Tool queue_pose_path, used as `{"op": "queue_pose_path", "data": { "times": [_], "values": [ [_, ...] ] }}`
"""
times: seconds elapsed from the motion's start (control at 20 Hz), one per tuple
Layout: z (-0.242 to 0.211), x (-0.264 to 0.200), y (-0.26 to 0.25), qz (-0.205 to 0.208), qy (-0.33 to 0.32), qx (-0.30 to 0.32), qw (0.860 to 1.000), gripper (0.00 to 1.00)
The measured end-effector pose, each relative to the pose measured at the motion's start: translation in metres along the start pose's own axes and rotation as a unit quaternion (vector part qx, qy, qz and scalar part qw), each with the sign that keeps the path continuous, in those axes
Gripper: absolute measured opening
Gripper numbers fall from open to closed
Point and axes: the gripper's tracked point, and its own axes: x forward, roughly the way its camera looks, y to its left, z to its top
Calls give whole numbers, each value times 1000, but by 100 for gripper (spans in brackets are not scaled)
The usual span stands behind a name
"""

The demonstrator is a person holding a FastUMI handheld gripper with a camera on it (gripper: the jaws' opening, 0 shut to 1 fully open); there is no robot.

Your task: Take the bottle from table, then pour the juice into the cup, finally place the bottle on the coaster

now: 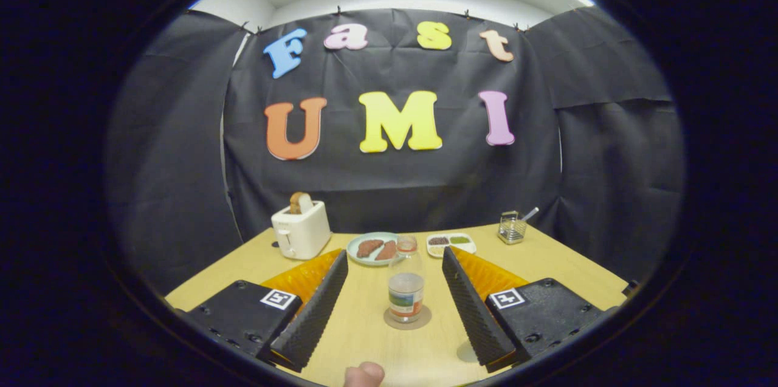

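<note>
A clear plastic bottle (pixel 405 284) with a coloured label and a little pale juice in its lower part stands upright on a round brown coaster (pixel 407 319) on the wooden table (pixel 565 265). My gripper (pixel 395 262) is open, with the bottle standing between its two fingers (pixel 316 308) and touching neither. A small part of a round base (pixel 467 352) shows beside the right finger, near its root; I cannot tell whether it is the cup.
Beyond the bottle lies a pale plate (pixel 372 248) with brown food and a small divided dish (pixel 450 243). A white toaster (pixel 300 230) with bread stands at the back left, a wire holder (pixel 512 227) at the back right. A fingertip (pixel 363 373) shows at the near edge.
</note>
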Motion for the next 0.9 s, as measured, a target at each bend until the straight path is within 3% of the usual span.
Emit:
{"op": "queue_pose_path", "data": {
  "times": [0.45,0.9],
  "values": [
    [88,-104,22,30,-61,49,997,99],
    [99,-154,29,52,-61,36,996,99]
  ]
}}
